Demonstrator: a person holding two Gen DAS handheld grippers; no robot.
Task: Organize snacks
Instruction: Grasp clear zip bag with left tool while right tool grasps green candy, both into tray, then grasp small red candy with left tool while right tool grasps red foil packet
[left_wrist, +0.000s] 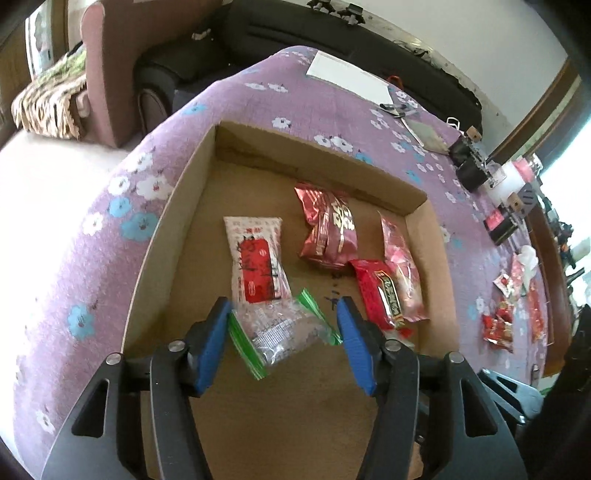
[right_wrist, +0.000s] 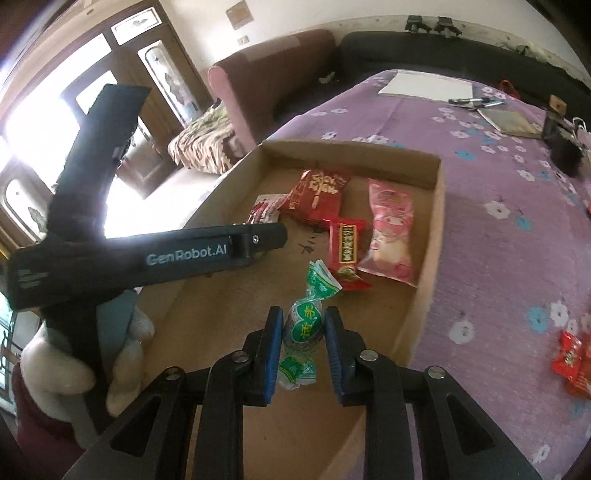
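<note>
A shallow cardboard box (left_wrist: 173, 192) sits on a purple flowered tablecloth. In it lie a white-and-red packet (left_wrist: 256, 258), a red-and-gold packet (left_wrist: 328, 229), a pink packet (left_wrist: 400, 266) and a red bar (left_wrist: 376, 295). My left gripper (left_wrist: 284, 314) hangs over the box's near end, open. A clear packet with green ends (left_wrist: 280, 332), blurred, sits loosely between its blue pads. My right gripper (right_wrist: 303, 325) is above the box's near right side, shut on a green-wrapped candy (right_wrist: 304, 326). The right wrist view also shows the left gripper (right_wrist: 275, 238), held by a gloved hand (right_wrist: 74, 369).
Several red snack packets (left_wrist: 498, 325) (right_wrist: 572, 362) lie loose on the cloth right of the box (right_wrist: 439, 206). A white pad (left_wrist: 347, 75), pens (right_wrist: 476, 101) and black devices (left_wrist: 469, 166) sit at the table's far side. Sofas stand beyond the table.
</note>
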